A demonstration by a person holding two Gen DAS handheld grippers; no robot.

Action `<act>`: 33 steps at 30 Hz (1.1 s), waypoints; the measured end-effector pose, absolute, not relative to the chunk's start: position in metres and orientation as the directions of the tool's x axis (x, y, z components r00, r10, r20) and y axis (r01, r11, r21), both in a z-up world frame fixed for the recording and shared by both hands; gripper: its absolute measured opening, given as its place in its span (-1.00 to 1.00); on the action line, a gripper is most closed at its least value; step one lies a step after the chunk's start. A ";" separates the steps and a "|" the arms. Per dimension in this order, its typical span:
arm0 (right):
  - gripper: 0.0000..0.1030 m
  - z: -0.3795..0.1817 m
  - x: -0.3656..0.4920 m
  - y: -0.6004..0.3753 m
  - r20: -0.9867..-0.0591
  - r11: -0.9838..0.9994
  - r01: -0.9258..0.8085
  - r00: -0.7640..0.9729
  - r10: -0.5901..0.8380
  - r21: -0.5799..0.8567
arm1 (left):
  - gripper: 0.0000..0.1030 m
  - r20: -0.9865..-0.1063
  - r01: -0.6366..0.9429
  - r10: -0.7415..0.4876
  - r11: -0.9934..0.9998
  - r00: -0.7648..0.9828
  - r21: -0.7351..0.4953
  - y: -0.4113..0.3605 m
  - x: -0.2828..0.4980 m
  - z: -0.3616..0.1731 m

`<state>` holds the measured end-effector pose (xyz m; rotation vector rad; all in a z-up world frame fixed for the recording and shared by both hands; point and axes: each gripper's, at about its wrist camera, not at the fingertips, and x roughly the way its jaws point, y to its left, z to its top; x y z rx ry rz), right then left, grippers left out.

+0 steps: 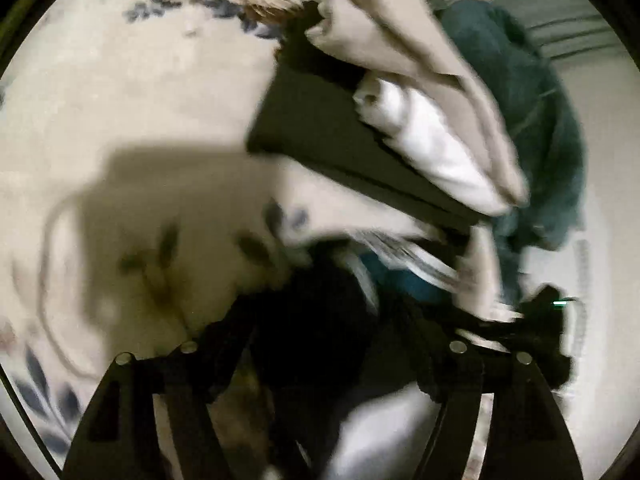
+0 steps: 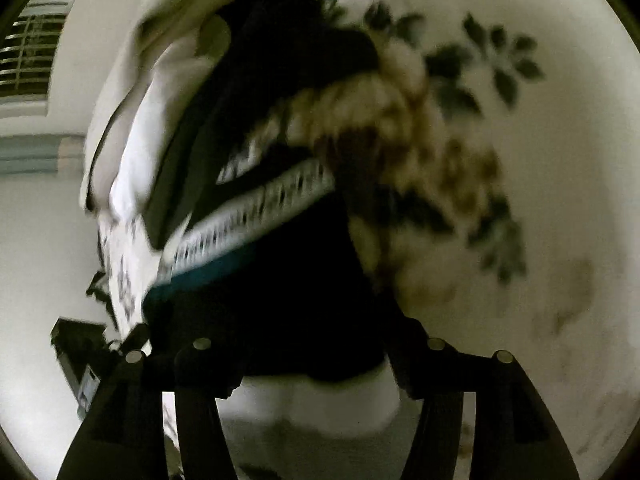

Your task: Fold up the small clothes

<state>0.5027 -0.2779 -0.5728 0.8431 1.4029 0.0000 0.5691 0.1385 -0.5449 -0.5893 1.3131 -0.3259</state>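
Note:
Both views are blurred by motion. A small black garment (image 1: 316, 304) with a white patterned band and a teal edge hangs between the fingers of my left gripper (image 1: 320, 320), which looks shut on it. The same black garment (image 2: 288, 288), with its white patterned band (image 2: 256, 216), fills the jaws of my right gripper (image 2: 308, 344), which looks shut on it. Behind it lies a stack of folded clothes (image 1: 424, 120): beige, white and dark pieces, with a dark teal item (image 1: 520, 120) beside them. The stack also shows in the right wrist view (image 2: 160, 100).
A cream bedspread (image 1: 140, 120) with dark blue and brown flower prints lies underneath; it also shows in the right wrist view (image 2: 540, 160). A window with blinds (image 2: 28, 48) is at far left. A dark device (image 2: 76, 352) sits at lower left.

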 end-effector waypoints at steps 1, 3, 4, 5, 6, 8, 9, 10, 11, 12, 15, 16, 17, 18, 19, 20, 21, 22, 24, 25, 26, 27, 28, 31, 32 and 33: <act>-0.33 -0.573 0.510 -0.284 -0.863 0.724 0.473 0.223 0.453 0.502 | -0.33 -0.816 -0.101 -0.523 0.824 0.246 -0.558 0.137 0.575 -0.551; -0.91 -0.574 0.523 -0.283 -0.900 0.777 0.454 0.204 0.386 0.436 | -0.68 -0.837 -0.074 -0.494 0.850 0.234 -0.522 0.133 0.578 -0.560; -0.93 -0.574 0.524 -0.288 -0.907 0.784 0.456 0.210 0.364 0.420 | -0.68 -0.840 -0.059 -0.487 0.856 0.240 -0.514 0.132 0.577 -0.563; -0.94 -0.574 0.527 -0.289 -0.914 0.786 0.465 0.215 0.345 0.406 | -0.67 -0.842 -0.050 -0.485 0.859 0.235 -0.509 0.132 0.578 -0.564; -0.94 -0.574 0.528 -0.290 -0.913 0.782 0.472 0.216 0.345 0.407 | -0.67 -0.839 -0.054 -0.492 0.855 0.232 -0.516 0.133 0.578 -0.563; -0.94 -0.577 0.529 -0.292 -0.901 0.762 0.481 0.205 0.383 0.433 | -0.59 -0.833 -0.068 -0.509 0.843 0.218 -0.533 0.134 0.578 -0.562; -0.93 -0.575 0.524 -0.294 -0.896 0.764 0.469 0.203 0.396 0.443 | -0.56 -0.835 -0.071 -0.510 0.844 0.207 -0.532 0.135 0.579 -0.558; -0.90 -0.571 0.519 -0.307 -0.890 0.764 0.459 0.199 0.409 0.454 | -0.52 -0.840 -0.061 -0.503 0.850 0.202 -0.524 0.134 0.578 -0.553; -0.90 -0.568 0.514 -0.312 -0.891 0.767 0.455 0.194 0.411 0.453 | -0.39 -0.853 -0.047 -0.482 0.865 0.199 -0.500 0.134 0.575 -0.545; -0.81 -0.565 0.509 -0.312 -0.891 0.772 0.447 0.189 0.413 0.453 | -0.26 -0.869 -0.030 -0.453 0.883 0.197 -0.468 0.132 0.572 -0.537; 0.21 -0.549 0.489 -0.291 -0.875 0.776 0.405 0.190 0.445 0.483 | 0.92 -0.895 0.022 -0.360 0.930 0.265 -0.368 0.123 0.549 -0.510; 0.29 -0.539 0.477 -0.287 -0.866 0.775 0.387 0.201 0.457 0.499 | 0.92 -0.887 0.037 -0.359 0.930 0.291 -0.365 0.131 0.539 -0.500; 0.29 -0.530 0.464 -0.286 -0.861 0.777 0.371 0.199 0.468 0.508 | 0.92 -0.881 0.050 -0.350 0.934 0.320 -0.353 0.132 0.526 -0.487; 0.30 -0.520 0.447 -0.280 -0.855 0.780 0.351 0.189 0.482 0.518 | 0.92 -0.876 0.056 -0.347 0.936 0.334 -0.349 0.133 0.512 -0.476; 0.36 -0.513 0.432 -0.278 -0.852 0.782 0.338 0.185 0.490 0.523 | 0.92 -0.871 0.056 -0.352 0.933 0.342 -0.355 0.136 0.499 -0.466; 0.39 -0.506 0.418 -0.275 -0.849 0.784 0.326 0.181 0.497 0.529 | 0.92 -0.867 0.052 -0.354 0.932 0.350 -0.359 0.140 0.483 -0.456; 0.40 -0.497 0.395 -0.271 -0.843 0.784 0.311 0.171 0.510 0.538 | 0.92 -0.865 0.045 -0.354 0.931 0.356 -0.363 0.141 0.465 -0.446; 0.40 -0.491 0.377 -0.271 -0.839 0.781 0.308 0.164 0.519 0.543 | 0.92 -0.862 0.036 -0.361 0.927 0.357 -0.373 0.141 0.445 -0.436; 0.40 -0.475 0.331 -0.274 -0.830 0.774 0.304 0.144 0.539 0.556 | 0.92 -0.865 0.017 -0.355 0.928 0.355 -0.373 0.140 0.406 -0.422; 0.40 -0.471 0.311 -0.271 -0.829 0.774 0.306 0.132 0.543 0.555 | 0.92 -0.874 0.002 -0.341 0.932 0.345 -0.363 0.136 0.382 -0.417; 0.40 -0.466 0.291 -0.273 -0.829 0.773 0.309 0.121 0.545 0.553 | 0.92 -0.884 -0.012 -0.330 0.935 0.332 -0.354 0.140 0.359 -0.412; 0.40 -0.462 0.268 -0.274 -0.827 0.771 0.313 0.108 0.551 0.555 | 0.92 -0.891 -0.026 -0.325 0.936 0.317 -0.351 0.144 0.341 -0.410; 0.40 -0.461 0.243 -0.276 -0.826 0.768 0.322 0.093 0.556 0.554 | 0.92 -0.902 -0.049 -0.323 0.935 0.287 -0.351 0.145 0.317 -0.412; 0.40 -0.470 0.176 -0.279 -0.818 0.757 0.369 0.017 0.575 0.539 | 0.92 -0.934 -0.125 -0.311 0.934 0.175 -0.335 0.151 0.250 -0.435; 0.40 -0.479 0.153 -0.277 -0.818 0.756 0.390 -0.011 0.575 0.526 | 0.92 -0.947 -0.151 -0.295 0.938 0.125 -0.312 0.153 0.226 -0.449; 0.40 -0.489 0.133 -0.274 -0.819 0.756 0.412 -0.041 0.573 0.509 | 0.92 -0.955 -0.176 -0.287 0.939 0.080 -0.297 0.154 0.208 -0.463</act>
